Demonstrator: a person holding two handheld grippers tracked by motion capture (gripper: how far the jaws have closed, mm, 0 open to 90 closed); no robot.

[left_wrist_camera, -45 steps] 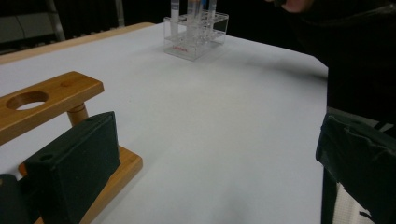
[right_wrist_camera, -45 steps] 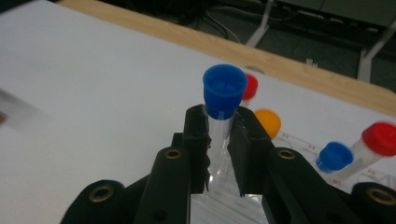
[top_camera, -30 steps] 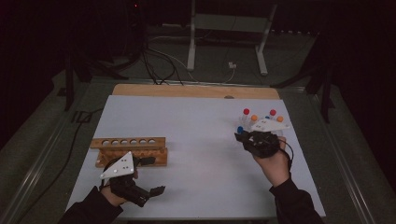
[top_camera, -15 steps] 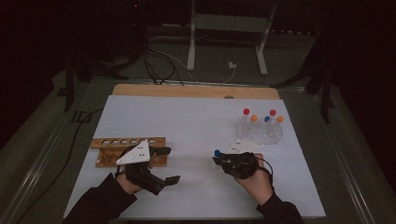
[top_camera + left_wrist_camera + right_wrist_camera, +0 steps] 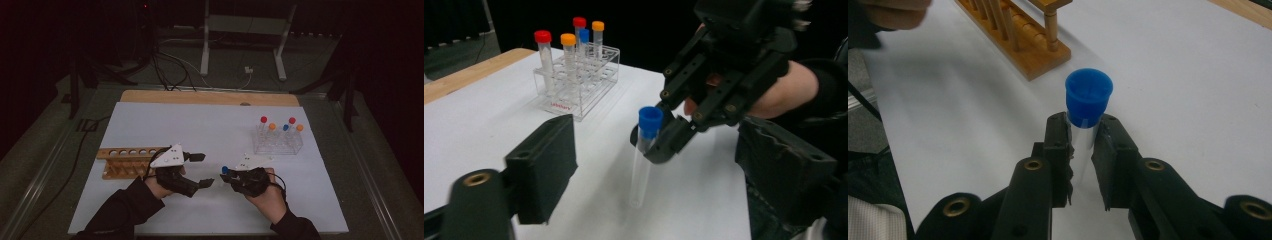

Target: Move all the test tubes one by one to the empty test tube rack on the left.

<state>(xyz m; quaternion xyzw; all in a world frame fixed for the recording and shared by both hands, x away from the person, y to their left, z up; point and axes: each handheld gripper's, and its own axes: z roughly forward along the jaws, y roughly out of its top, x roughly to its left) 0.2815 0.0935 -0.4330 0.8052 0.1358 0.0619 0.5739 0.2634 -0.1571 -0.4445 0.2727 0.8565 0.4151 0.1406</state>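
Tube: a clear blue-capped tube (image 5: 644, 150) hangs upright above the white mat, between the two grippers, near the person's edge of the table.
Right gripper: the right gripper (image 5: 1082, 145) has its jaws closed on the tube just under the cap, the glass pinched between them.
Left gripper: the left gripper (image 5: 200, 170) has its jaws spread wide with nothing in them, one to each side of the tube as seen in its own view, not touching it.
Likely step: handing the tube across, probably on its way to the wooden rack (image 5: 127, 160) just beside the left gripper.
Risk: the grip sits high and narrow; if the right jaws let go before the left ones close, the tube could drop or swing and tip.
Other tubes: a clear plastic rack (image 5: 277, 142) with red-, orange- and blue-capped tubes stands well apart, at the far right.
Surface: white mat (image 5: 210, 125) on a wooden table.
Room: dark, with cables and a stand's legs on the floor beyond.
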